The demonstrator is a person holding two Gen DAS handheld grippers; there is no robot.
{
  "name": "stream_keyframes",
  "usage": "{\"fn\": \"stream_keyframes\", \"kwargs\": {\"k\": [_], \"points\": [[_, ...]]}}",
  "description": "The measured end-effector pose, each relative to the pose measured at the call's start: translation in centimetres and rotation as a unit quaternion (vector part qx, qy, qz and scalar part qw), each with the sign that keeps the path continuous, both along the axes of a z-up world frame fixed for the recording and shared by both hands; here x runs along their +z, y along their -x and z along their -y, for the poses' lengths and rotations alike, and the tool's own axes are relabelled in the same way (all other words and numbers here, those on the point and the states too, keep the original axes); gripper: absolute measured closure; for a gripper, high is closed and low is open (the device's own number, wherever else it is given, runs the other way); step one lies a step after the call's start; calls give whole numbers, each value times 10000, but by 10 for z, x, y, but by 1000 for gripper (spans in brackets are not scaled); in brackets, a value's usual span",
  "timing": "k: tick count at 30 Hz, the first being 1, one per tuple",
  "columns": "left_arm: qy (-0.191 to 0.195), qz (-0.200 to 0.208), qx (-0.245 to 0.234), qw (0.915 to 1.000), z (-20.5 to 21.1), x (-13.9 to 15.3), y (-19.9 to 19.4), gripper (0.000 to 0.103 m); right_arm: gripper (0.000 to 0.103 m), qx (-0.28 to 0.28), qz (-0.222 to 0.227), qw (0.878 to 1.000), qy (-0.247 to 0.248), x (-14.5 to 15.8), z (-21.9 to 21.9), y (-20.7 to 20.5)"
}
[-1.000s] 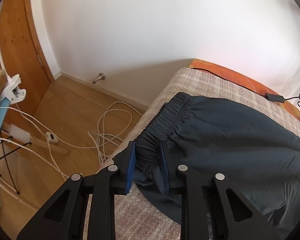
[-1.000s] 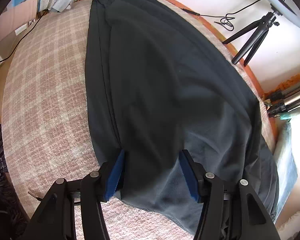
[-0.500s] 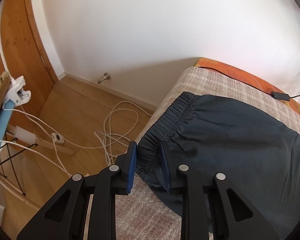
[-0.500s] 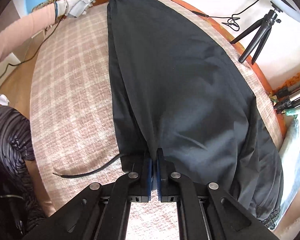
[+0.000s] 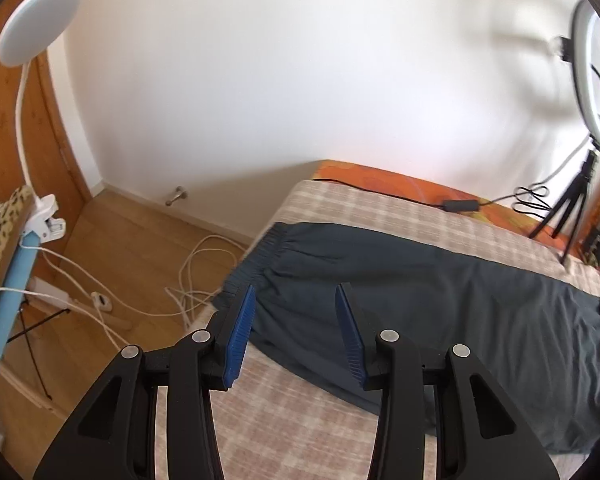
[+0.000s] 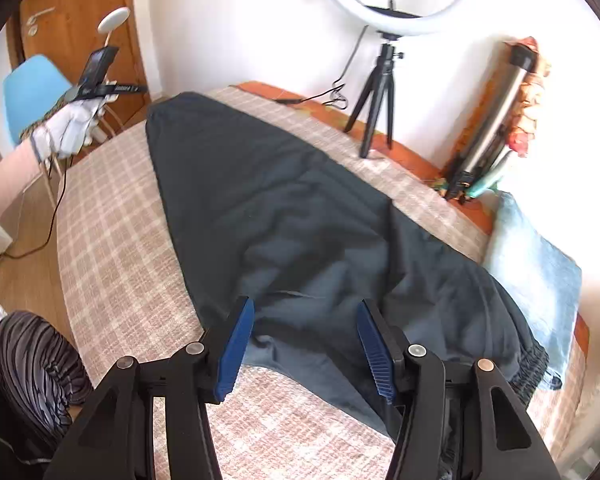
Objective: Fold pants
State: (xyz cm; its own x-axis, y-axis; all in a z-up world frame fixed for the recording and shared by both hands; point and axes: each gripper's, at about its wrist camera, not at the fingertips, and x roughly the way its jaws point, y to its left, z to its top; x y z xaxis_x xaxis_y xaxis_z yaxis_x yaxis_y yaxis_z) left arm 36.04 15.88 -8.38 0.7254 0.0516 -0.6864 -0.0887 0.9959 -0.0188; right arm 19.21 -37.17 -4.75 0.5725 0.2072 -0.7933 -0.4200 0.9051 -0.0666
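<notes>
Item: dark pants lying lengthwise across the checked bed mid-frame, halved leg on leg; your left gripper and right gripper hover with fingers spread, holding nothing; next, judged: regrasp an end for the crosswise fold.

Both claws now gape wide: the left claw lets go of the waistband, the right claw releases the pants, both lifted clear.
</notes>
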Motion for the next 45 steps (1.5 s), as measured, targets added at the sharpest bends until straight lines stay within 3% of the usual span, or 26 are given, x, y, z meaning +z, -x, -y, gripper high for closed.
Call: {"fn": "stream_keyframes", "kwargs": {"k": [4, 9, 16, 20, 25, 26, 28, 29, 33, 37, 40, 43, 45], "points": [[100, -58, -967, 9952, 72, 7, 25, 63, 47, -477, 210, 9986, 15, 16, 42, 19], [120, -166, -2149, 9764, 175, 8, 57, 62, 47, -860, 249, 9959, 101, 25, 99, 42], [196, -584, -3566, 9322, 301, -6, 103, 62, 47, -655, 45, 9978, 85, -1, 143, 76], [77, -845, -4138, 9064, 354, -29, 127, 62, 31, -320, -9, 9990, 327, -29, 140, 79], [-38, -1104, -4481, 8871, 390, -52, 142, 63, 31, 91, -92, 9966, 813, -65, 127, 59], [-90, -1124, -4516, 8851, 394, -56, 143, 63, 33, 159, -91, 9951, 971, -72, 125, 54], [-230, -1160, -4573, 8814, 402, -63, 145, 63, 49, 278, -140, 9940, 1052, -80, 125, 43], [-272, -1181, -4599, 8797, 404, -66, 145, 63, 77, 259, -185, 9944, 1007, -81, 128, 37], [-405, -1243, -4652, 8755, 408, -74, 145, 63, 91, 18, -13, 9980, 637, -68, 153, 14], [-477, -1228, -4659, 8750, 407, -80, 147, 62, 92, -794, 130, 9967, 48, -52, 209, -27], [-491, -1200, -4669, 8748, 406, -80, 150, 62, 92, -1642, 31, 9861, -263, -58, 256, -63], [-506, -1205, -4681, 8740, 407, -79, 153, 62, 87, -1906, -91, 9810, -355, -70, 280, -80], [-540, -1210, -4708, 8723, 407, -79, 154, 62, 50, -2233, 51, 9744, -273, -71, 287, -78]]}}
